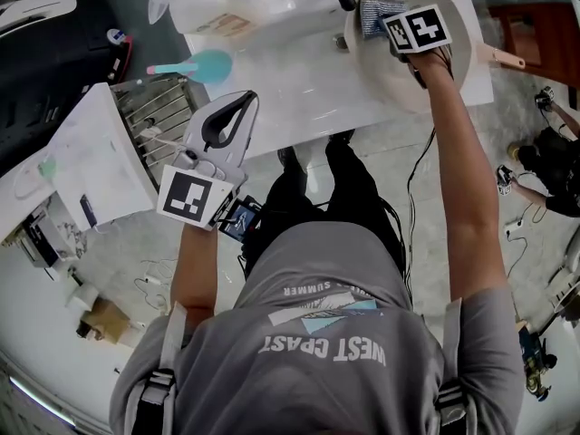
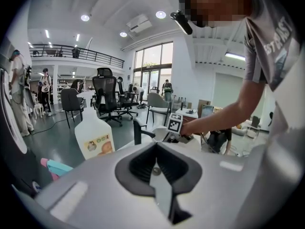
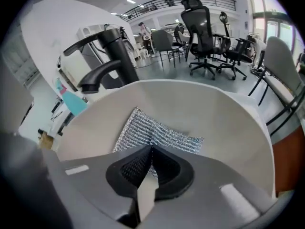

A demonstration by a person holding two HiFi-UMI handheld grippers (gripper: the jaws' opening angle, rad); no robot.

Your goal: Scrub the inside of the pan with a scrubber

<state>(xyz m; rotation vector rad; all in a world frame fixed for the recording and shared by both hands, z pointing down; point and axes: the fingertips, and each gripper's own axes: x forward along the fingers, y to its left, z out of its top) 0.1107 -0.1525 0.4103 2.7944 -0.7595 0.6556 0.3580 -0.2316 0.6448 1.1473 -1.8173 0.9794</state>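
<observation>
- While the right gripper [image 3: 151, 149] keeps its jaws clenched on one edge of the silvery mesh scrubber [image 3: 157, 130], the rest of the scrubber lies spread against the inside of the pan [image 3: 228, 118]
- From the head view, the scrubber [image 1: 370, 14] sits in the far part of the pan's hollow, with the right gripper [image 1: 388, 27] reaching down into the pan from the near side
- The pan [image 1: 453, 72] is pale cream and stands on the white tabletop [image 1: 299, 84], its wooden handle [image 1: 504, 58] sticking out to the right past the tabletop's edge
- A black faucet [image 3: 107, 56] rises just beside the pan, on its far left
- The left gripper [image 2: 153, 149] has its jaws pressed together with nothing between them
- That left gripper [image 1: 237, 107] hangs well apart from the pan, to its left, over the near edge of the tabletop
- A translucent white bottle [image 1: 210, 12] with a label lies farther left of the pan, and a teal brush [image 1: 204, 64] lies nearer than the bottle
- A wire dish rack [image 1: 152, 107] stands left of the pan, beyond the tabletop's edge
</observation>
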